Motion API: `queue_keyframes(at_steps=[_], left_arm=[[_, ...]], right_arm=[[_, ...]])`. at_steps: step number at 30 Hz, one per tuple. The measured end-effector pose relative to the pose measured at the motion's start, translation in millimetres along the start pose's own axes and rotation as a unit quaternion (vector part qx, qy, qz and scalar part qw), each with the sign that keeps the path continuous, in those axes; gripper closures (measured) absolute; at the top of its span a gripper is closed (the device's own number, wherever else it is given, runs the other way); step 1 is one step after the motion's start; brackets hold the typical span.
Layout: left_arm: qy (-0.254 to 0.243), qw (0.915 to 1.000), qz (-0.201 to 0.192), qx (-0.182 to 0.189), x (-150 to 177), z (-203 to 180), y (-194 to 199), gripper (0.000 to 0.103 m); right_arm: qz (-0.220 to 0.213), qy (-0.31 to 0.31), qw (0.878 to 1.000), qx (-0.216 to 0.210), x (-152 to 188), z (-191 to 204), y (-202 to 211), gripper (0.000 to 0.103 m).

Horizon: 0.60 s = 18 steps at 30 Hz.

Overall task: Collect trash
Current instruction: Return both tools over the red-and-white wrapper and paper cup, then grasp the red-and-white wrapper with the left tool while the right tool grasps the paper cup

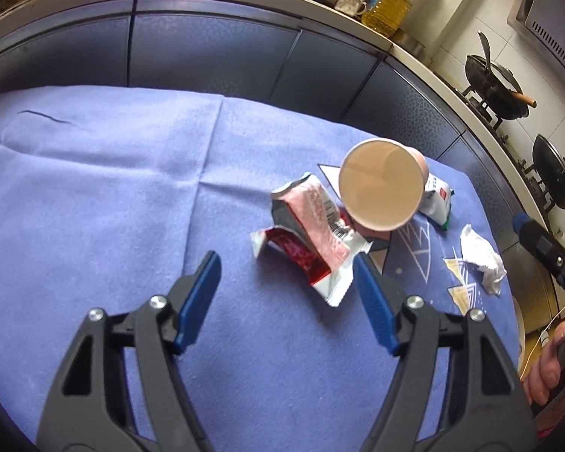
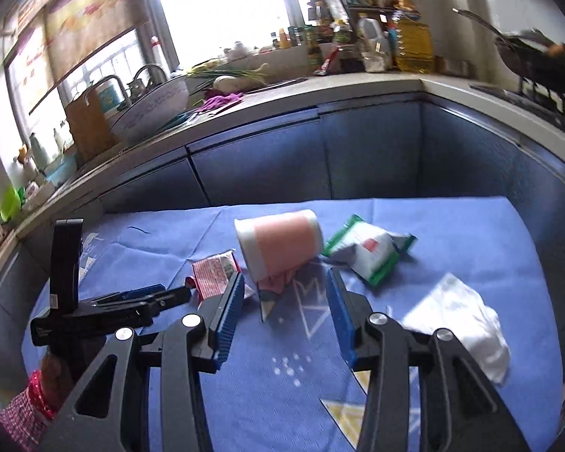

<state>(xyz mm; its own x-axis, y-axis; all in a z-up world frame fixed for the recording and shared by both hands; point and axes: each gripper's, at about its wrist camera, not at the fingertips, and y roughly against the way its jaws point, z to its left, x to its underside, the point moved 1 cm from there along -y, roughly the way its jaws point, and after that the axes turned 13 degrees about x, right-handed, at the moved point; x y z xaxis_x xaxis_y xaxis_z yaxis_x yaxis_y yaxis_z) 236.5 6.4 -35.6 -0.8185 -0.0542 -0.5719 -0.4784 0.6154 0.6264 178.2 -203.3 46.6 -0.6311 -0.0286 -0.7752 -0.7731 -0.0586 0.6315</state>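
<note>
1. Paper cup point(image 1: 380, 184): pink wall, white rim band, lying on its side on the blue-clothed bench point(image 1: 132, 196), its open mouth facing the left wrist camera.
2. Red-and-white snack wrapper point(image 1: 312, 241): torn open, crumpled, barcode up, touching the cup at its 8 o'clock.
3. Green-and-white packet point(image 2: 365, 250): creased, lying flat just beside the cup's base.
4. White tissue point(image 2: 467, 320): crumpled, apart from the rest, at 5 o'clock of the packet in the right wrist view.

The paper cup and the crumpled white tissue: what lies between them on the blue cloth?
In the right wrist view, a green-and-white wrapper lies between the tipped paper cup and the white tissue, close beside the cup's base; the rest is bare blue cloth.
</note>
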Motion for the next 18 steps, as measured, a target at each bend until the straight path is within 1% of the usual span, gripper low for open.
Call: queue_keyframes(at_steps=[2,5,6,9,10,11,12,13,16,18], left_arm=[[-0.001,1.0000,-0.001,0.004,-2,-3,-5,0.034],[-0.006,1.0000,0.000,-0.002,-3,-6,-14,0.034],[-0.009,0.9999,0.002,-0.007,-3,-8,-17,0.034],[-0.012,0.9998,0.005,-0.015,0,-9,-24,0.034],[-0.013,0.9998,0.005,-0.015,1,-9,-26,0.040],[-0.013,0.9997,0.008,-0.017,2,-10,-29,0.066],[-0.010,0.9997,0.019,-0.013,3,-9,-32,0.079],[-0.002,0.9996,0.027,-0.005,5,-7,-34,0.089],[-0.003,1.0000,0.009,-0.001,10,-11,-23,0.094],[-0.005,0.9999,0.004,0.009,15,-18,-13,0.097]], right_arm=[[-0.004,0.038,0.999,0.006,-14,22,-18,0.057],[-0.002,0.107,0.993,0.049,-26,48,-47,0.057],[0.007,0.124,0.990,0.059,-27,53,-58,0.057],[0.034,0.150,0.985,0.075,-24,56,-82,0.057],[0.041,0.155,0.984,0.079,-21,55,-87,0.058],[0.045,0.147,0.985,0.074,-18,50,-87,0.063],[0.044,0.133,0.988,0.069,-15,43,-85,0.082],[0.038,0.121,0.990,0.068,-12,37,-79,0.087],[0.017,0.091,0.994,0.061,-1,18,-50,0.100],[0.005,0.060,0.997,0.048,4,3,-27,0.100]])
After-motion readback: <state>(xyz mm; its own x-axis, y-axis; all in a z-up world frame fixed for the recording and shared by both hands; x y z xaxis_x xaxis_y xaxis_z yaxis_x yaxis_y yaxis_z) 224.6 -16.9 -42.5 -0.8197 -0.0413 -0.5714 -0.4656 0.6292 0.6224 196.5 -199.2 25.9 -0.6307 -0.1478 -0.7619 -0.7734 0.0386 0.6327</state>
